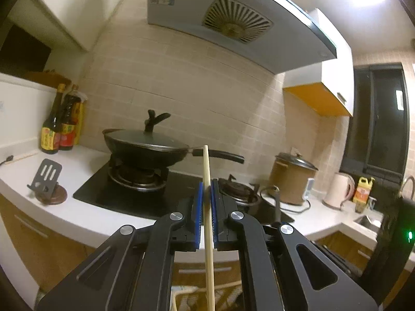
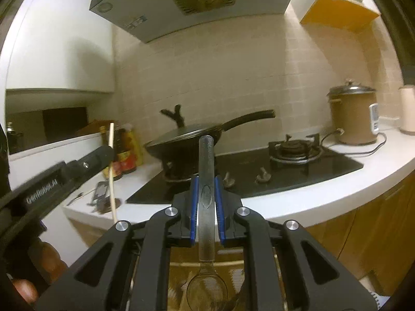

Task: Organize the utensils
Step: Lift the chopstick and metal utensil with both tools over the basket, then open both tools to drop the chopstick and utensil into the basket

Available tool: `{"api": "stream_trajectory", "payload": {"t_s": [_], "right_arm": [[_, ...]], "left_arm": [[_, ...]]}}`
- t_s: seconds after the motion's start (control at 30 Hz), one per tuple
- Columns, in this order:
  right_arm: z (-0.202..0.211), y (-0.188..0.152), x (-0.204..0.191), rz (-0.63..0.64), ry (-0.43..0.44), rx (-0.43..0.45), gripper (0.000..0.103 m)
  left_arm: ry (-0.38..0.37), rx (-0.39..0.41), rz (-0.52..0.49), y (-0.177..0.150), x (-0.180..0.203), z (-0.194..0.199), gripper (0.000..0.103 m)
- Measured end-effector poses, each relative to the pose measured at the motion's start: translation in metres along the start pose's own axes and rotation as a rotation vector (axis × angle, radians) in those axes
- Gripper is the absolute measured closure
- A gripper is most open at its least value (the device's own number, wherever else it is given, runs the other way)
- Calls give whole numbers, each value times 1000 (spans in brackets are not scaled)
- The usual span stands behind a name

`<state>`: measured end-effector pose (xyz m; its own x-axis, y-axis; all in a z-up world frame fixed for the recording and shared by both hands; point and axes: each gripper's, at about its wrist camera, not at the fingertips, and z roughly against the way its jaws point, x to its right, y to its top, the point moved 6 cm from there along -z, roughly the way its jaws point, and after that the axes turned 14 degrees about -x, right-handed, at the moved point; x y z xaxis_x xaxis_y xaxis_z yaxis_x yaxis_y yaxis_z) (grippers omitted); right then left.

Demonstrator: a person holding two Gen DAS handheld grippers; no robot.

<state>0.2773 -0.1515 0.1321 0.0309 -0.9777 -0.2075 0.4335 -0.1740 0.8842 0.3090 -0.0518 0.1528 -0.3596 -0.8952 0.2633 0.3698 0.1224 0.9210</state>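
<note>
Gripping one utensil apiece, both hands hold their loads up in the air in front of the stove, clear of the desk (image 1: 77,215), which I judge to be a carry between pickup and wherever the utensils are to be sorted.

A pale wooden chopstick (image 1: 207,207) stands nearly upright between the blue pads of the left gripper (image 1: 206,194). Its upper end pokes above the fingers in front of the wok (image 1: 145,147), and its lower end runs down past the bottom of the view. The jaws are clenched tight on this thin stick, and the upright hold probably keeps it from swinging or slipping sideways. From the right wrist view the same chopstick (image 2: 112,171) shows at the left, pinched at that gripper's black tip.

Across its handle, a metal spoon (image 2: 206,207) is clamped in the right gripper (image 2: 206,189). The handle end points up and away, and the bowl hangs low, close to the camera. The jaws are nearly closed, with the blue pads pressed against the handle's flat sides. Gripping mid-handle seems to balance the spoon and leaves the bowl end free to be lowered first.

No utensil holder or tray can be made out, so I cannot tell the destination.
</note>
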Motion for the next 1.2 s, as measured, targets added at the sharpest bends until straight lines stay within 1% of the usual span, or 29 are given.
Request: {"api": "stream_trajectory", "payload": {"t_s": [0.13, 0.27, 0.37, 0.5, 0.7, 0.93, 1.03, 1.13, 1.17, 1.2], "right_arm": [[-16, -10, 1, 9, -36, 22, 93], [-23, -17, 5, -1, -65, 43, 93], [-22, -23, 4, 14, -98, 79, 93], [-26, -26, 2, 20, -96, 82, 93], [-21, -31, -2, 32, -90, 96, 93], [-11, -38, -4, 46, -77, 108, 92], [-3, -42, -1, 36, -66, 95, 92], [5, -45, 2, 38, -56, 73, 92], [7, -46, 3, 37, -51, 64, 91], [9, -47, 4, 36, -49, 49, 87]], "left_arm": [[17, 22, 26, -3, -9, -16, 99], [48, 21, 12, -12, -12, -27, 99], [69, 24, 0, -21, -13, -32, 99], [84, 18, -15, -29, -14, -36, 99], [82, 2, -26, -37, -18, -35, 99], [38, -57, -17, -48, -28, -36, 98], [22, -81, -20, -54, -30, -33, 98], [27, -93, -34, -57, -30, -27, 93], [30, -93, -36, -57, -30, -25, 92], [30, -94, -37, -57, -30, -22, 91]]}}
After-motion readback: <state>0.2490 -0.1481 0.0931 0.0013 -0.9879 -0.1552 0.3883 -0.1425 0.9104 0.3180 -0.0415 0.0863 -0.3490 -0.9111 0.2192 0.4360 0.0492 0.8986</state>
